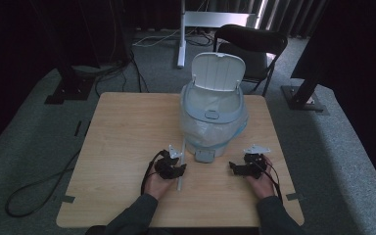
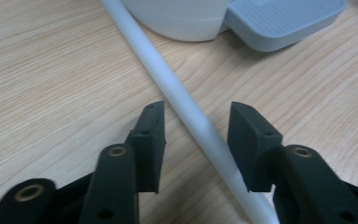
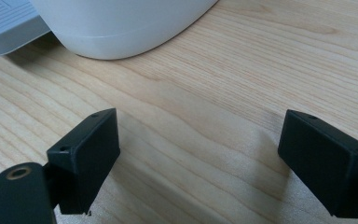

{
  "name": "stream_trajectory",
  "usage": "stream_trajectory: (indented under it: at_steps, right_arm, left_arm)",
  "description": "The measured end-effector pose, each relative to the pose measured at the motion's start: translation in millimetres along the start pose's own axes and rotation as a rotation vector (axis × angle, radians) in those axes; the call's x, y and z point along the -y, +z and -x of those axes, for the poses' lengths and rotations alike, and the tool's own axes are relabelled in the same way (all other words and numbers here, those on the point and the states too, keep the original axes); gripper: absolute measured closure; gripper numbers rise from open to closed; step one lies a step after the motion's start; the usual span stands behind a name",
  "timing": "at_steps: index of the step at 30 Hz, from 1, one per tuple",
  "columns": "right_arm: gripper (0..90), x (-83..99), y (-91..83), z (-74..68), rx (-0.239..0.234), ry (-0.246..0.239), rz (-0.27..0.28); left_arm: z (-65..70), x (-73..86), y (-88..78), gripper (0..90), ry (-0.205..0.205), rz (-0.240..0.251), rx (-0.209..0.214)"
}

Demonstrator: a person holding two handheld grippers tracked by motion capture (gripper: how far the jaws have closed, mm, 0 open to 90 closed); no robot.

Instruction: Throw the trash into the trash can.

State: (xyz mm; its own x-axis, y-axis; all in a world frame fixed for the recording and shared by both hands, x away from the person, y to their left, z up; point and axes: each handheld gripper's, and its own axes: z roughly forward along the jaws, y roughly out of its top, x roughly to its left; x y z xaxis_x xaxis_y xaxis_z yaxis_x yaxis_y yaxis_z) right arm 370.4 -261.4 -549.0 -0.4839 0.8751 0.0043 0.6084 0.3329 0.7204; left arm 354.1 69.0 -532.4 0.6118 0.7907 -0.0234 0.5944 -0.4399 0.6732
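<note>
tube (image 2: pixel 191 112): white, long, it lies flat on the bench, just beside the bin's pedal.
bench (image 1: pixel 122 132): light wood.
bin (image 1: pixel 214 115): white, lid up, bag inside.
pedal (image 2: pixel 284 21): grey.
left gripper (image 2: pixel 196 135): jaws half apart around the tube, not pressing it.
right gripper (image 3: pixel 198 158): jaws wide apart over bare bench.

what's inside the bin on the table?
The bin stands with its lid up. A clear plastic liner drapes over its rim and down the outside. The high view shows pale interior walls; the bottom and any contents are hidden.
</note>
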Motion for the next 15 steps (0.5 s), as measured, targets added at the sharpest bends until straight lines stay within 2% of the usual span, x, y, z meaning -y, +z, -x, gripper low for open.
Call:
stream_trajectory:
  at_steps: [5, 15]
  right_arm:
    - [11.5, 0.0, 0.0, 0.0, 0.0, -0.001, 0.0]
    - [11.5, 0.0, 0.0, 0.0, 0.0, -0.001, 0.0]
  left_arm:
    - [-7.3, 1.1, -3.4, 69.0, -0.024, -0.028, -0.026]
    - [-16.3, 8.4, -13.3, 69.5, -0.039, -0.049, -0.038]
